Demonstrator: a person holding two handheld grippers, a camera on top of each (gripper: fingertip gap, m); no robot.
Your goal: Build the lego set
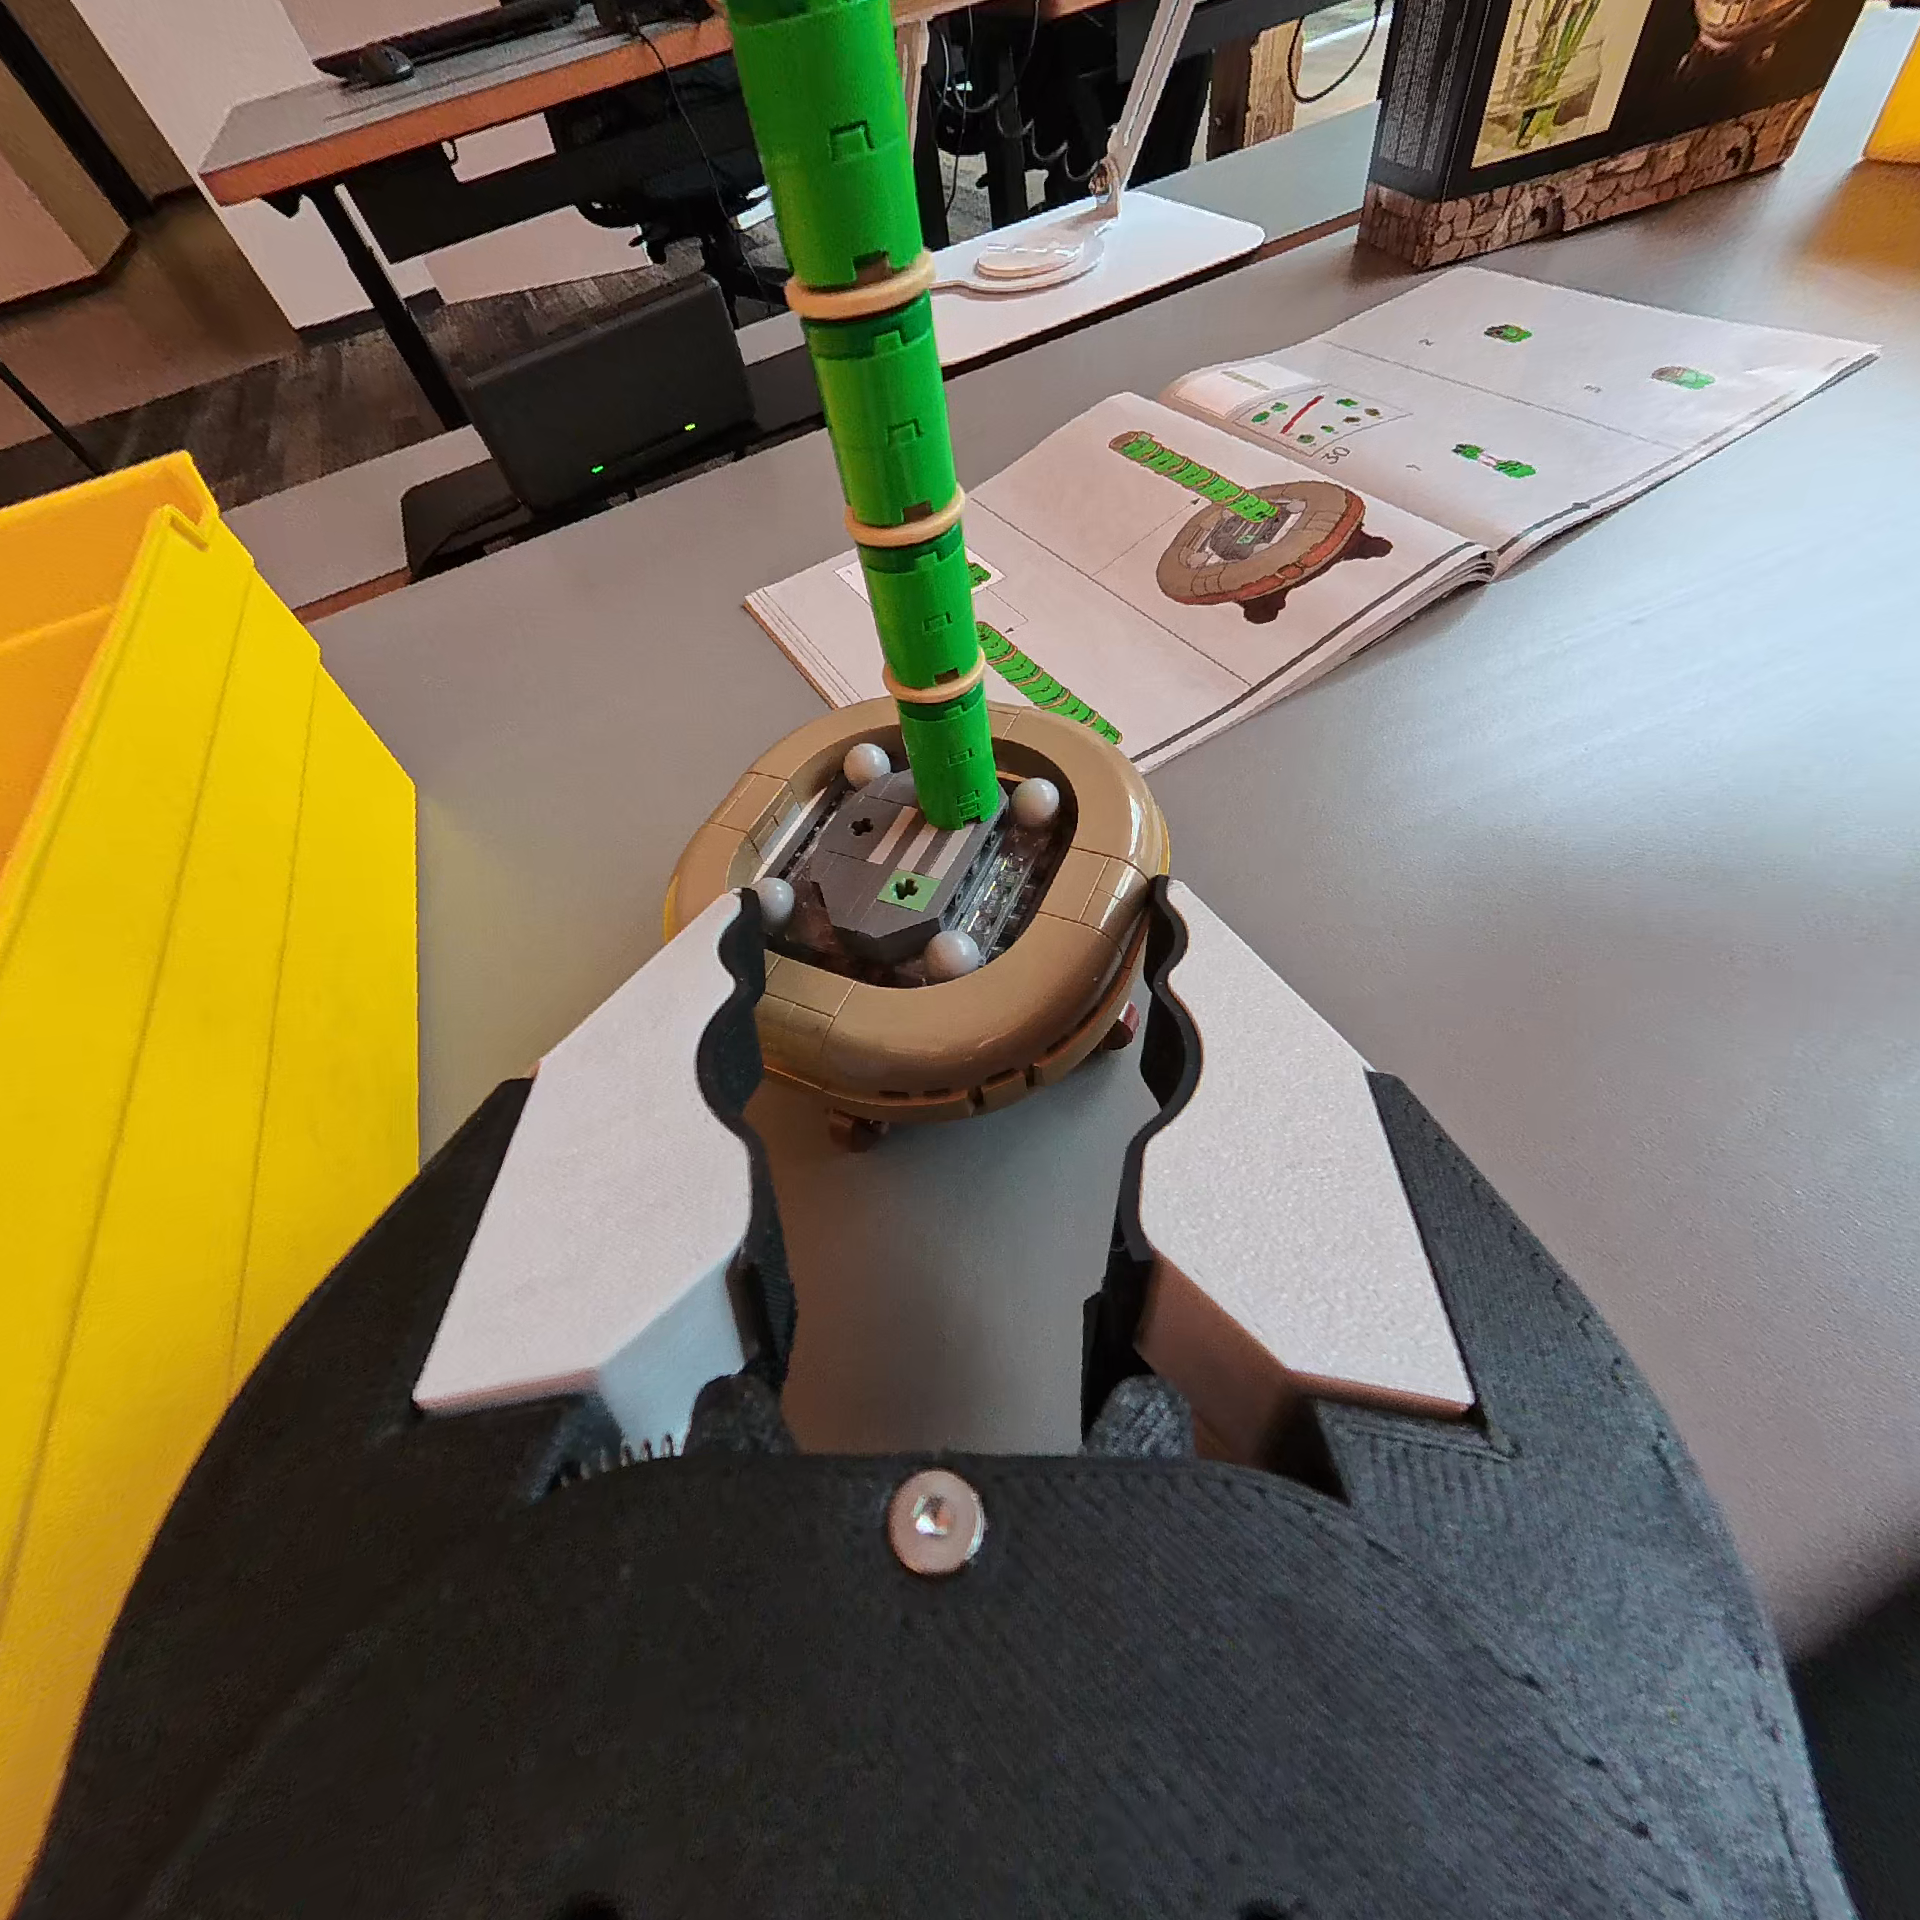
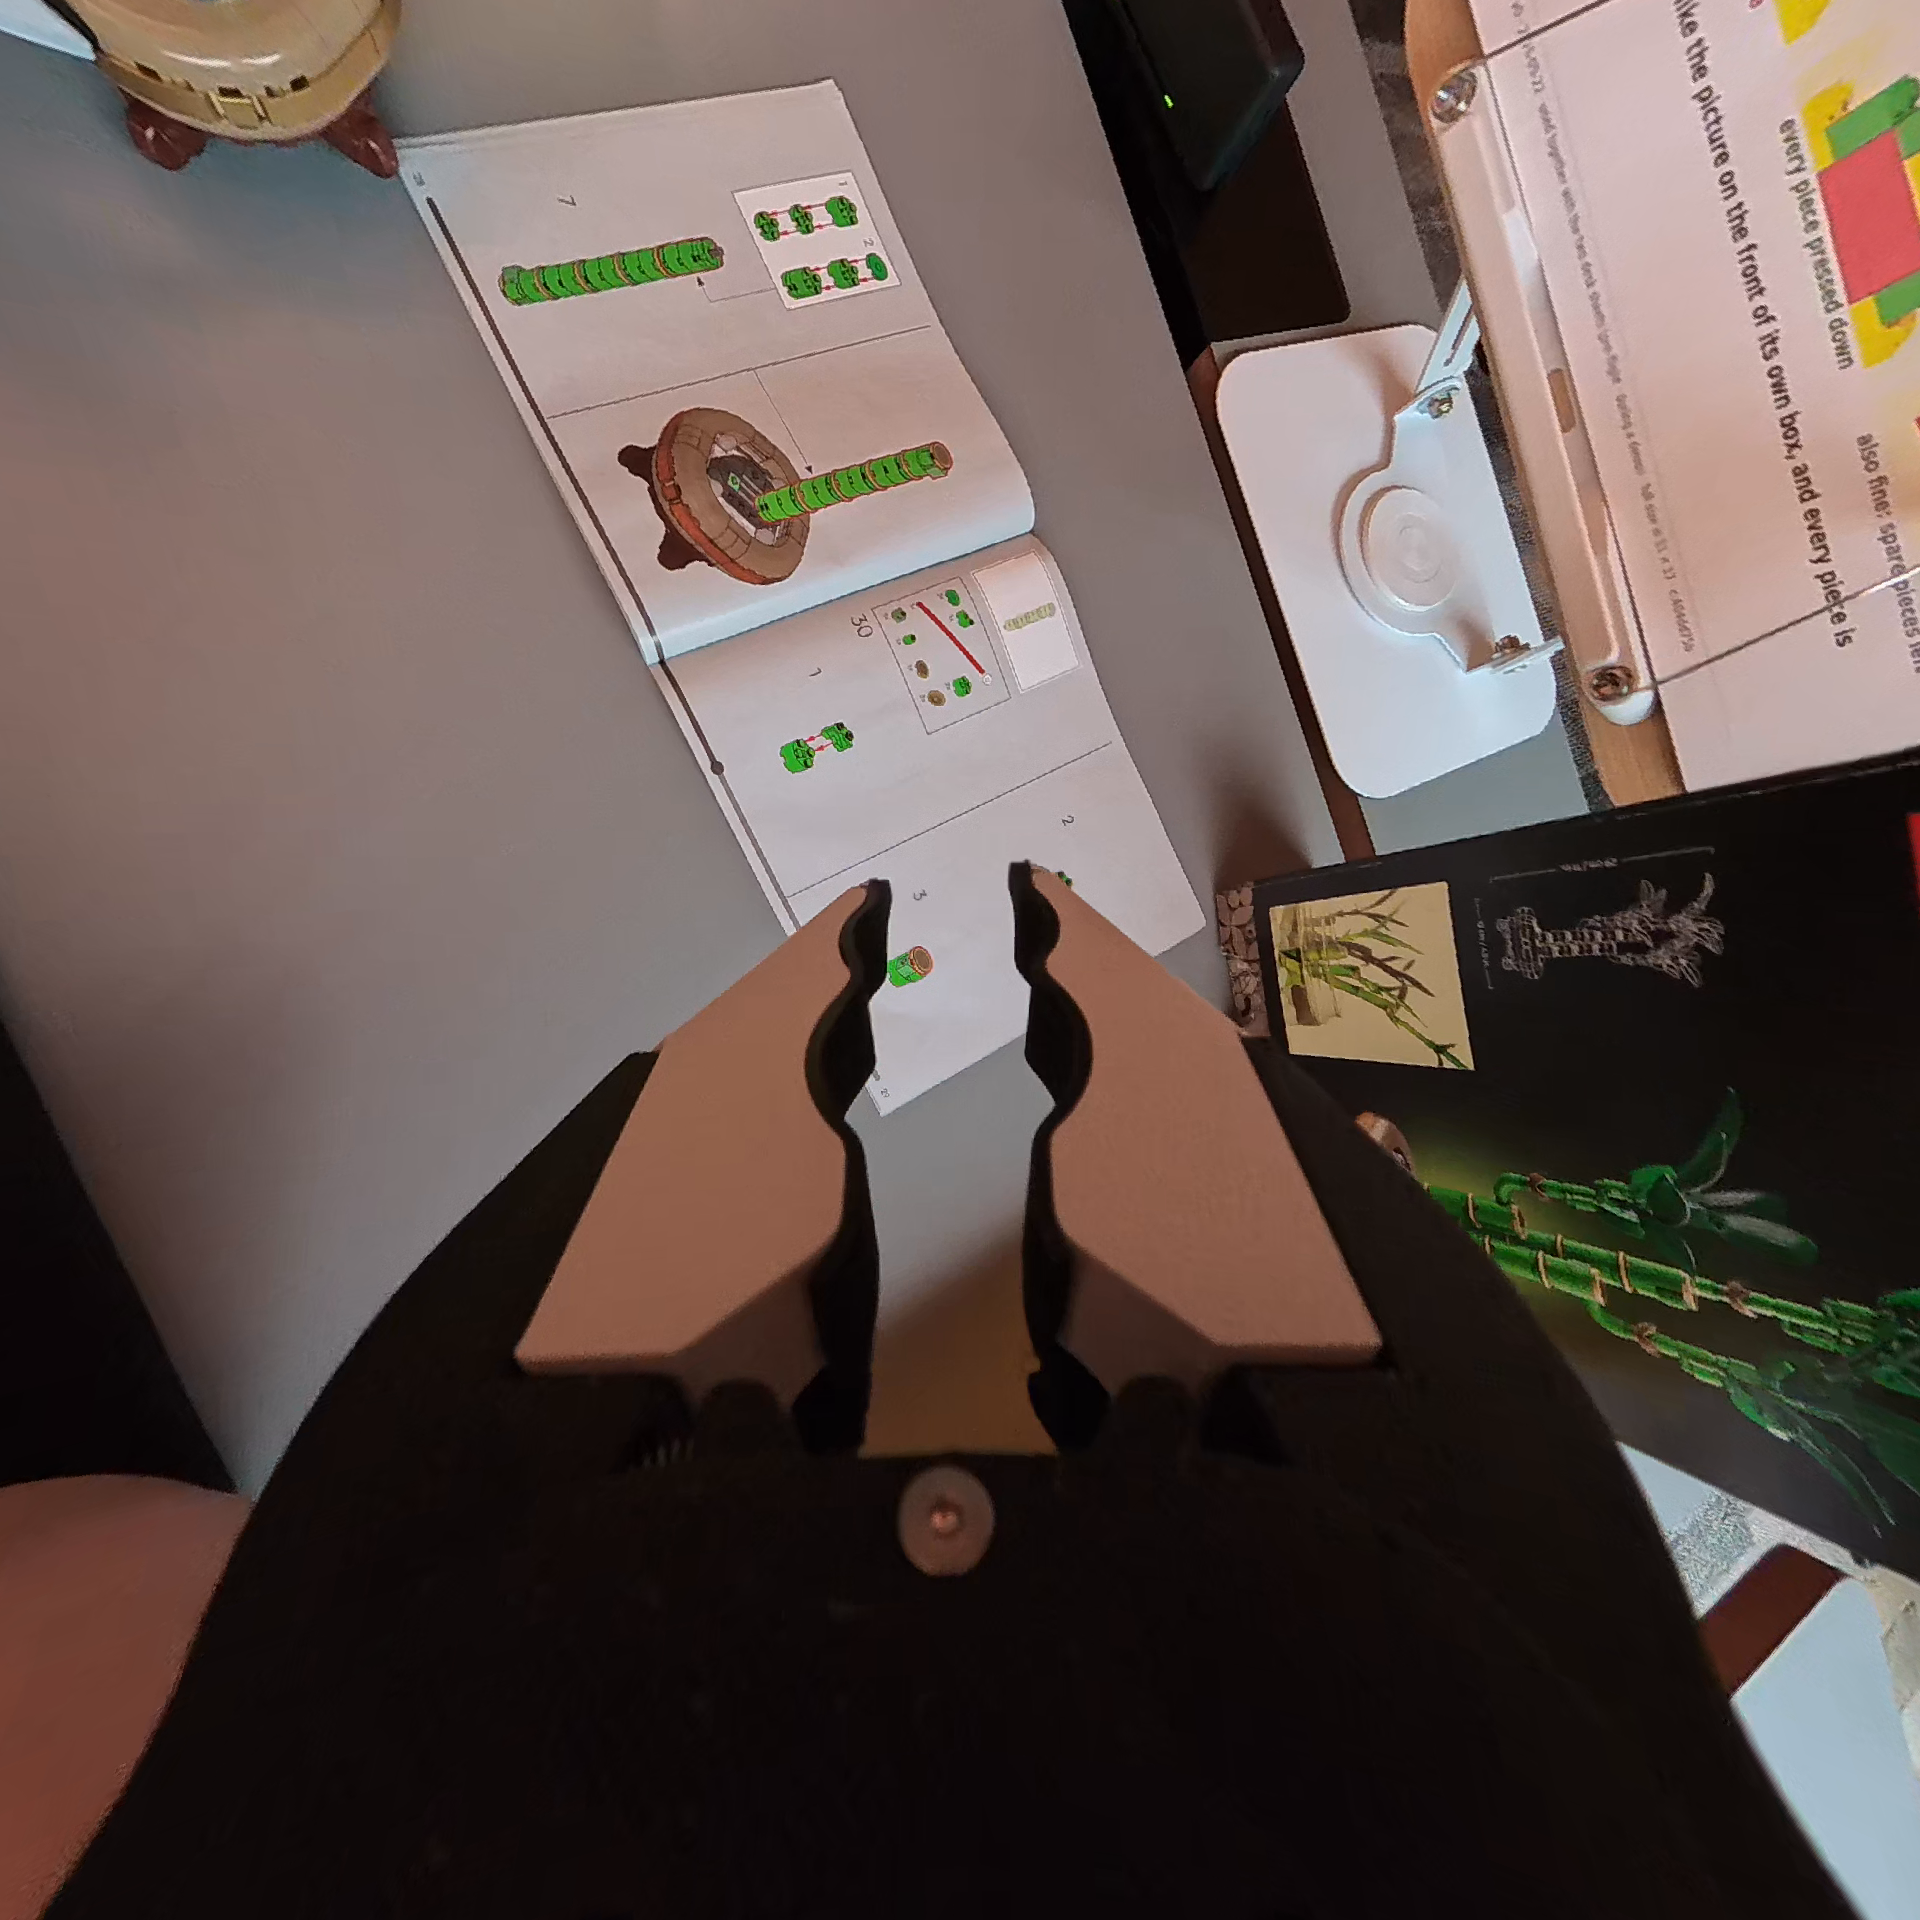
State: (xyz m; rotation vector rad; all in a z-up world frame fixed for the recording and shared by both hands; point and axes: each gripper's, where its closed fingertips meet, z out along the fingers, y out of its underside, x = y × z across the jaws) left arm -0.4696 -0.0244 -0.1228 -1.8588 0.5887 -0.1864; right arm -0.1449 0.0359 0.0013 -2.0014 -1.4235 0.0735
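Note:
A tan round lego pot (image 1: pixel 935 1039) on small brown feet stands on the grey table (image 1: pixel 1558 935). A tall green bamboo stalk (image 1: pixel 883 416) with tan rings rises from the dark centre of the pot and leans slightly left. My left gripper (image 1: pixel 951 899) is shut on the near part of the pot, one finger on each side. My right gripper (image 2: pixel 948 883) is open and empty, hovering over the open instruction booklet (image 2: pixel 727 364). The pot shows at the top left of the right wrist view (image 2: pixel 239 73).
A yellow bin (image 1: pixel 156 831) stands to the left of the pot. The booklet (image 1: pixel 1299 540) lies behind the pot to the right. The dark set box (image 2: pixel 1610 1143) stands right of the booklet. A white stand base (image 2: pixel 1382 551) holding a printed sheet sits at the table's far edge. One gripper's finger ends stand about 35 cm off the other's. My right tips are about 30 cm from the tall green bamboo stalk (image 1: pixel 883 416), my left tips only 8 cm.

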